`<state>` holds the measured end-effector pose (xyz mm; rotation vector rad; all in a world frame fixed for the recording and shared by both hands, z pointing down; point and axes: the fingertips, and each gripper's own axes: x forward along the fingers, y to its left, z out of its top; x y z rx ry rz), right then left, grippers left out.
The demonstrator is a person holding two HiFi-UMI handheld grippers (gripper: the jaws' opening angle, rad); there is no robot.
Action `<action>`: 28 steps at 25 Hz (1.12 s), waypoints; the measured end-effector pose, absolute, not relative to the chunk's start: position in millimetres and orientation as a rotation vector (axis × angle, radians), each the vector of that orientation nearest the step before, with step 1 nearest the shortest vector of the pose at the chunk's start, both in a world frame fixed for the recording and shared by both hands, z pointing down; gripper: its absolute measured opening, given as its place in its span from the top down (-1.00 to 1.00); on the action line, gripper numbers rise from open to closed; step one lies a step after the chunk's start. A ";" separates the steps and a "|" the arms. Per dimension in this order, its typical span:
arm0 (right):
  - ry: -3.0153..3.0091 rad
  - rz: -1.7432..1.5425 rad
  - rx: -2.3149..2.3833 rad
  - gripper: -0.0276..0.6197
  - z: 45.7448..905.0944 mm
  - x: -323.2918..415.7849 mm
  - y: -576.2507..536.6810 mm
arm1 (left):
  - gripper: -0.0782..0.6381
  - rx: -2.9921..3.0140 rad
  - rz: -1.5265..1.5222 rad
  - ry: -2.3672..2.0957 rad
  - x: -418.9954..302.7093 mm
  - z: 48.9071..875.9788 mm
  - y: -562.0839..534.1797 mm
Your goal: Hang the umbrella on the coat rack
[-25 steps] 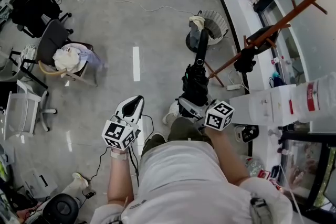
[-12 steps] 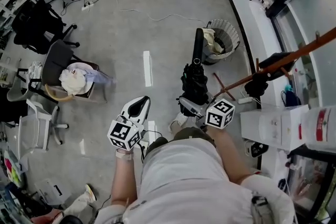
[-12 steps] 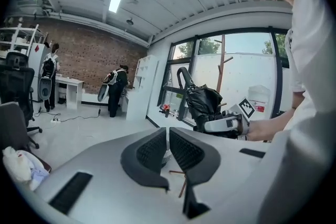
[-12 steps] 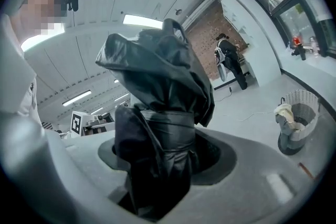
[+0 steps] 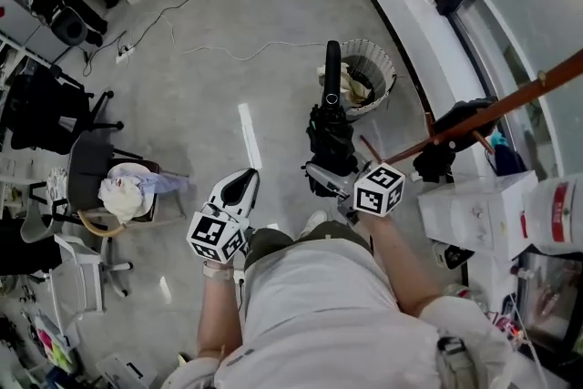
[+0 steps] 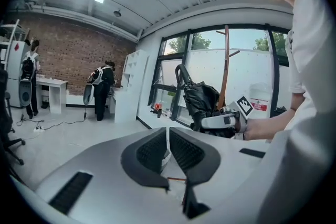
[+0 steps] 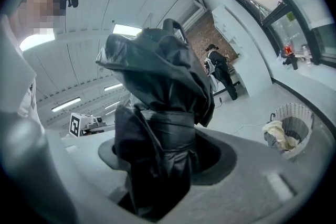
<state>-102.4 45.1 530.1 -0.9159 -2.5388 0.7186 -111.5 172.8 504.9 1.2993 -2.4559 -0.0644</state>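
A black folded umbrella (image 5: 330,134) stands nearly upright over the floor in the head view, its curved handle (image 5: 332,68) on top. My right gripper (image 5: 326,180) is shut on its strapped lower part. In the right gripper view the black bundle (image 7: 157,113) fills the space between the jaws of the right gripper (image 7: 157,165). The brown coat rack (image 5: 496,114) leans across the right side, with a dark item (image 5: 455,121) hanging on it. My left gripper (image 5: 239,184) is held left of the umbrella, shut and holding nothing. The left gripper view shows its pads (image 6: 152,152) together, the umbrella (image 6: 202,99) and the rack pole (image 6: 226,65) ahead.
A wire waste basket (image 5: 369,73) stands just beyond the umbrella. White boxes (image 5: 483,214) sit at the right under the rack. Office chairs (image 5: 91,168), one with clothes on it, stand at the left. A cable (image 5: 228,50) lies on the floor. People (image 6: 102,89) stand at the far wall.
Both grippers have travelled with the person across the floor; the chairs have slid back to the left. The umbrella stays in the right gripper and the left stays shut.
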 end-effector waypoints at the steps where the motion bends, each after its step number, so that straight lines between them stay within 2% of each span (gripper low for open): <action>1: -2.550 0.724 -0.902 0.06 528.6 -104.0 39.7 | 0.77 1.318 -0.060 -2.443 -114.2 505.7 166.1; 17: -2.752 0.873 -0.419 0.06 515.1 -105.9 -64.9 | 0.77 1.797 0.013 -2.083 -164.3 510.5 32.9; 28: -2.856 0.921 -0.058 0.06 503.6 -108.0 -88.9 | 0.77 2.202 0.084 -1.711 -190.6 499.8 -29.8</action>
